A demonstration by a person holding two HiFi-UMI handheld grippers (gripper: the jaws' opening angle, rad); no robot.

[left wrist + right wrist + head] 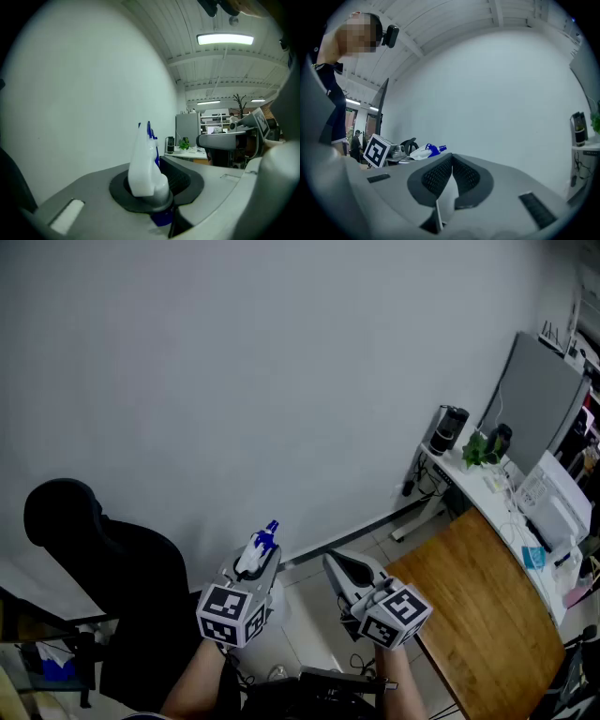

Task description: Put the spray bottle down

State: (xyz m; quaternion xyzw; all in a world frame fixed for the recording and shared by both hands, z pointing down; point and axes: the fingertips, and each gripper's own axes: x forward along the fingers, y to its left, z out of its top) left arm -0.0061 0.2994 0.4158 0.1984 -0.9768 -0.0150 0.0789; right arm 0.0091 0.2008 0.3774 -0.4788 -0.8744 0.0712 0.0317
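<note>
A white spray bottle [257, 552] with a blue nozzle is clamped in my left gripper [251, 570], which is shut on it and held in mid-air in front of the wall. In the left gripper view the spray bottle [143, 164] stands up between the dark pads [187, 180], its head pointing away from me; its lower body is hidden. My right gripper [339, 568] hovers just to the right, jaws together with nothing in them. The right gripper view shows its own tips [451, 161] meeting, and the spray bottle [427, 151] off to the left.
A wooden table [478, 615] lies at lower right. Beyond it a white desk [553, 498] carries a monitor [539, 399], a small plant [480, 448] and a dark jug [450, 427]. A black chair [103, 587] stands at left, before a plain white wall [234, 381].
</note>
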